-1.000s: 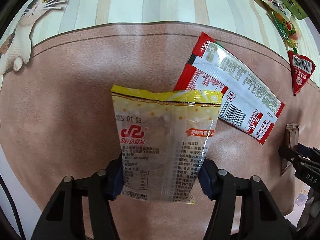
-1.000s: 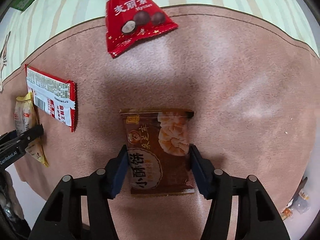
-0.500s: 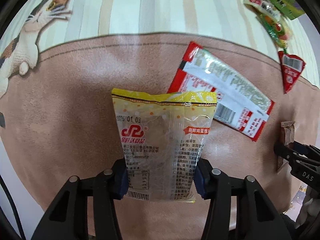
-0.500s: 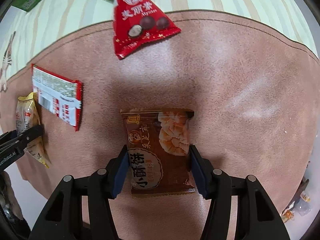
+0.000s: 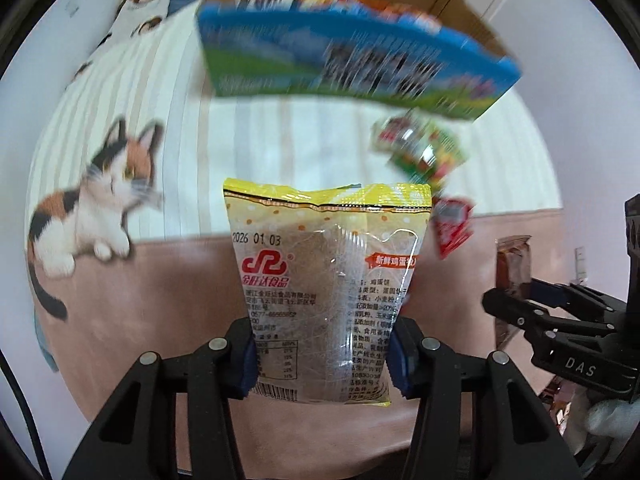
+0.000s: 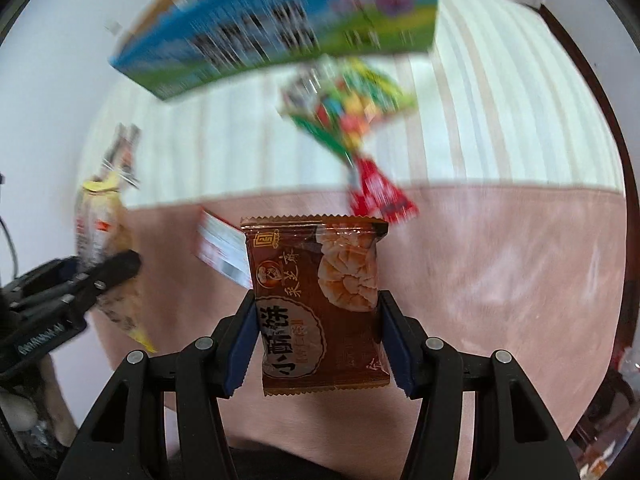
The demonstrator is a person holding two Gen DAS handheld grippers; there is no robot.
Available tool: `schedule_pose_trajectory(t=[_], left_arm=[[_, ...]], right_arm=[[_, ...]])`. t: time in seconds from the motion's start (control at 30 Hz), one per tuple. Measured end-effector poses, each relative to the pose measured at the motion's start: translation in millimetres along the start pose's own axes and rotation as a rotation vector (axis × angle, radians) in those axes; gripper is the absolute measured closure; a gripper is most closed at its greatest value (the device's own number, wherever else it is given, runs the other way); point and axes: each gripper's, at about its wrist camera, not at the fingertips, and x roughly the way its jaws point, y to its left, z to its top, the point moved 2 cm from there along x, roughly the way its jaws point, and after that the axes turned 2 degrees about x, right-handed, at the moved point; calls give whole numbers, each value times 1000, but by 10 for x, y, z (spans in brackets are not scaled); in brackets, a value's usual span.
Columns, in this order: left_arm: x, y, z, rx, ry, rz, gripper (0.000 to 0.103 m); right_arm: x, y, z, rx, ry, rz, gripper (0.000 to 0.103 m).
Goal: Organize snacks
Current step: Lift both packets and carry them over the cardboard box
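Crinkly film: left gripper (image 5: 322, 354) clamped on yellow packet (image 5: 326, 280) low, right gripper (image 6: 316, 340) on brown packet (image 6: 320, 300); either could slip mid-carry to the box (image 5: 352, 52).

Snack packets (image 5: 424, 152) before box (image 5: 348, 60), on striped cover (image 5: 304, 136)

A bed carries everything: a pink blanket (image 6: 500, 256) near, a striped sheet (image 6: 500, 92) beyond. A red triangular packet (image 6: 378, 194) straddles their border; a green candy bag (image 6: 348, 100) and a blue-sided carton (image 6: 280, 24) lie farther.
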Motion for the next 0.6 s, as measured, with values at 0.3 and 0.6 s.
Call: schedule_pose_trajectory(t=[0.3, 0.6], left_arm=[[-845, -269, 945, 26, -184, -127, 55], [-743, -259, 2161, 91, -197, 26, 55]], right_arm=[[-1065, 294, 773, -30, -225, 94, 43], [-1228, 292, 1959, -74, -334, -56, 43]])
